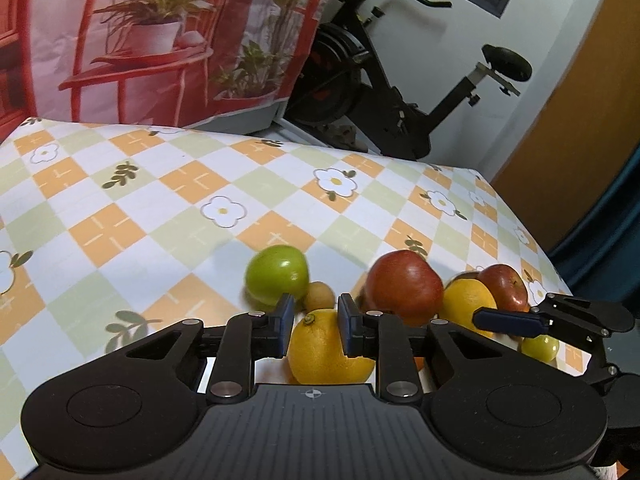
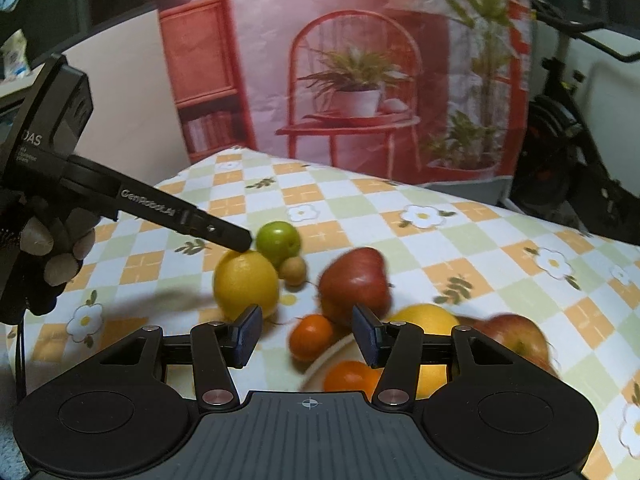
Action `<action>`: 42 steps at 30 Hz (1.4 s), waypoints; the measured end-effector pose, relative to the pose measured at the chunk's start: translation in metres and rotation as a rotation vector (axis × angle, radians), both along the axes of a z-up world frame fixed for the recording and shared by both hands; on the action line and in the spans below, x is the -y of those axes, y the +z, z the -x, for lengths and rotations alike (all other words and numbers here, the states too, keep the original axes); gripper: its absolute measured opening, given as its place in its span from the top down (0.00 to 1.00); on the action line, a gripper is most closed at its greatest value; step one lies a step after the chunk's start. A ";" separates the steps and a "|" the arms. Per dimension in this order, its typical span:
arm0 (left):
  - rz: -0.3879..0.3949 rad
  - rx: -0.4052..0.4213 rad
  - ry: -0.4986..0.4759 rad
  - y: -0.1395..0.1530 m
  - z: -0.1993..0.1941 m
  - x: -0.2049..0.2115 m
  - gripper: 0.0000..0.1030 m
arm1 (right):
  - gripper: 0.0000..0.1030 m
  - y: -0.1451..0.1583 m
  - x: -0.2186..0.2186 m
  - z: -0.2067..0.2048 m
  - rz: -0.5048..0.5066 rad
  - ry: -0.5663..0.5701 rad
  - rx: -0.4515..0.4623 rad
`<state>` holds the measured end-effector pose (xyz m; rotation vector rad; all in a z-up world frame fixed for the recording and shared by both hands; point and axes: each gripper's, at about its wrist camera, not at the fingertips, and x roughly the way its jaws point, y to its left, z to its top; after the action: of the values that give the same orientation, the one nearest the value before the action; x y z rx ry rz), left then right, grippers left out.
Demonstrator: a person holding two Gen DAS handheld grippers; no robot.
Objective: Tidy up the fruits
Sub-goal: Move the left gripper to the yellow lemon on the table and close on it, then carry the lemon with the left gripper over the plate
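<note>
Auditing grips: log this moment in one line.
left gripper: shut on round yellow citrus fruit | right gripper: open, empty

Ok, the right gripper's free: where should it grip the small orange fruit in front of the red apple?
The small orange fruit: across its widest middle, pads on its left and right, coming from the near side. It is round, so an off-centre pinch would likely slip, and the red apple crowds its far side.

Right claw (image 2: 307,334) open above small orange (image 2: 311,336).
</note>
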<state>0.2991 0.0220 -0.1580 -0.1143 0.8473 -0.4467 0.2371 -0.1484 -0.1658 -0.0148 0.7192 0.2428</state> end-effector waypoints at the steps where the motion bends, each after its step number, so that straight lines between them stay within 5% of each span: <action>1: 0.003 0.000 0.006 -0.001 -0.001 -0.002 0.75 | 0.54 0.000 -0.005 -0.003 0.003 0.017 -0.003; 22: 0.132 -0.035 0.046 -0.013 -0.008 -0.021 0.75 | 0.54 -0.038 -0.057 -0.059 0.039 0.127 -0.138; 30: 0.209 -0.071 0.037 -0.020 -0.010 -0.026 0.75 | 0.53 -0.044 -0.056 -0.064 0.034 0.115 -0.150; 42: 0.220 -0.073 -0.007 -0.020 -0.005 -0.019 0.75 | 0.54 -0.046 -0.048 -0.055 -0.019 0.094 -0.136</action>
<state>0.3040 0.0411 -0.1776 -0.3321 0.8683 -0.5446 0.2920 -0.0999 -0.2119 -0.0143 0.8528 0.3427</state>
